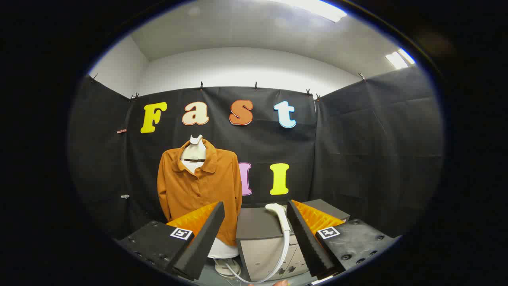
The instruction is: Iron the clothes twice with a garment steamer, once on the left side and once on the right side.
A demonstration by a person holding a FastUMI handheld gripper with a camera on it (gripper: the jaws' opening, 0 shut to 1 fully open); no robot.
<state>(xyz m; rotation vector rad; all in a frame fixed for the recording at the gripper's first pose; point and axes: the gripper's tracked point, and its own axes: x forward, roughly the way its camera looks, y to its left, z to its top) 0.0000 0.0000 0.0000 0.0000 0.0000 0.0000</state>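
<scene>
The hand-held two-finger gripper (256, 206) points level toward twelve o'clock. Its fingers (206, 234) stand spread wide apart, gripping nothing.

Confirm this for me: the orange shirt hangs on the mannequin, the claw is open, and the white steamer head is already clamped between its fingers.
Not quite. In the gripper view the white steamer head lies on the grey cabinet, ahead of the fingers and not clamped. The rest holds: the orange shirt hangs on the mannequin and the claw is open.

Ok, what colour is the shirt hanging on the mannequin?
Rust-orange, plain, buttoned shirt, clearest in the gripper view; the open gripper is short of it.
</scene>
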